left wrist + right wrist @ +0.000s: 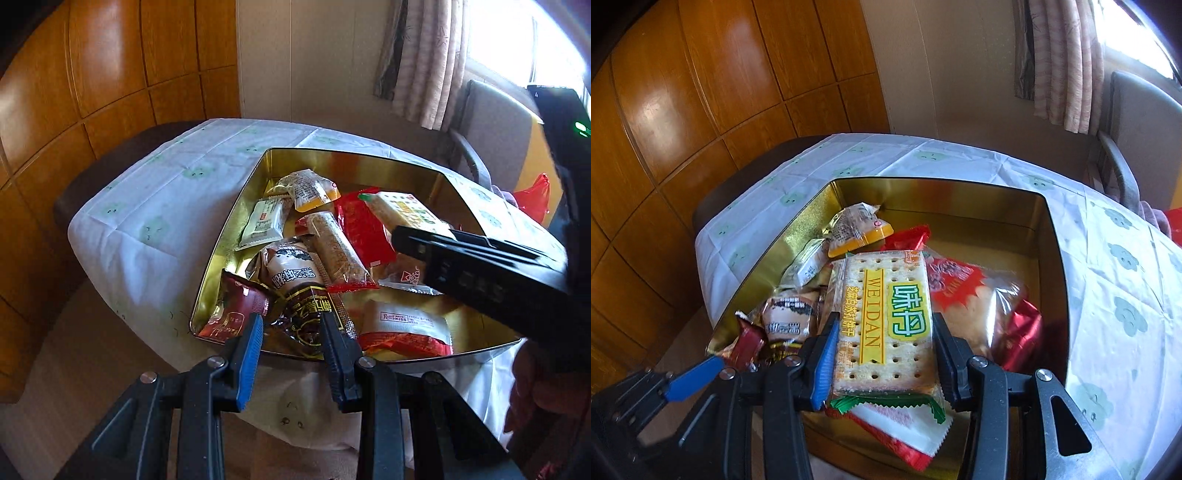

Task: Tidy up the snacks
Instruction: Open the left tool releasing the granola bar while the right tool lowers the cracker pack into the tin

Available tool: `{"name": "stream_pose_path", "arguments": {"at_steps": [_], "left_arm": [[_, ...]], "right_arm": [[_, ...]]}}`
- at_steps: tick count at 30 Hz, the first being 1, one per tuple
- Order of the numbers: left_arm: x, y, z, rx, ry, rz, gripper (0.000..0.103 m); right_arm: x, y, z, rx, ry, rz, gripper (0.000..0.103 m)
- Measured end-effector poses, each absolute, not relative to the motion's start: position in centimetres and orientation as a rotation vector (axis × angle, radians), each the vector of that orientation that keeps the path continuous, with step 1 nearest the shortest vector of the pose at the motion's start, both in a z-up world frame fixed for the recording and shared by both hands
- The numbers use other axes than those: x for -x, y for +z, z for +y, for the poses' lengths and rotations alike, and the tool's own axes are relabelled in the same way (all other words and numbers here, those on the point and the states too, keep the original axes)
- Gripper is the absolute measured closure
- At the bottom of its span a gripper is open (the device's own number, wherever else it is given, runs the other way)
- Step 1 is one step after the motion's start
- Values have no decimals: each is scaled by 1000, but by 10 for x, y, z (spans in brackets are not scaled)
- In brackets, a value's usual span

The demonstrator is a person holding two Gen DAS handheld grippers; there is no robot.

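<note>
A gold tin (pixel 332 152) full of wrapped snacks stands on the table. At the tin's near edge my left gripper (pixel 293 322) is shut on a dark brown and gold packet (pixel 299 291); the blue and black pads press its sides. My right gripper (pixel 886 321) is shut on a cracker pack (pixel 886 295) with a green and yellow label and holds it over the tin (pixel 923 181). In the left wrist view the same cracker pack (pixel 402 206) shows above one of the right gripper's fingers (pixel 443 251). A red and white packet (pixel 905 424) lies just under the crackers.
Inside the tin lie a sesame bar (pixel 340 254), a red packet (pixel 364 225), an orange-tray pack (pixel 314 188) and a white-and-red packet (pixel 406 328). A white patterned cloth (pixel 166 192) covers the table. Wooden panelling stands to the left, a chair (pixel 1137 122) and curtain to the right.
</note>
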State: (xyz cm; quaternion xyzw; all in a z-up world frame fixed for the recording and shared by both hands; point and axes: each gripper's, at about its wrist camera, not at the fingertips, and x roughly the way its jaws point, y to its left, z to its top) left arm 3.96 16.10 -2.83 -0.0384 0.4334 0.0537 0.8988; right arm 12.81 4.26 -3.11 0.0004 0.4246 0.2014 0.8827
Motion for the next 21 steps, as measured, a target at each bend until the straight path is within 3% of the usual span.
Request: {"name": "stream_pose_path", "arguments": {"at_steps": [8,12,13,15,21], "left_arm": [[-38,-27,159,37,158,894,71],[-39,-27,157,4,212,891,71],[-39,-26,156,-11,225,886,70],[-38,-25,156,-25,236,876,70],[-34,-20,162,-18,267,855,71]], "right_arm": [[-127,-32,42,11,403,870,47],[-114,-33,32,-8,431,881,48],[-111,-34,32,-5,440,887,51],[-109,-36,36,-1,476,900,65],[-120,-48,57,76,490,958,80]]}}
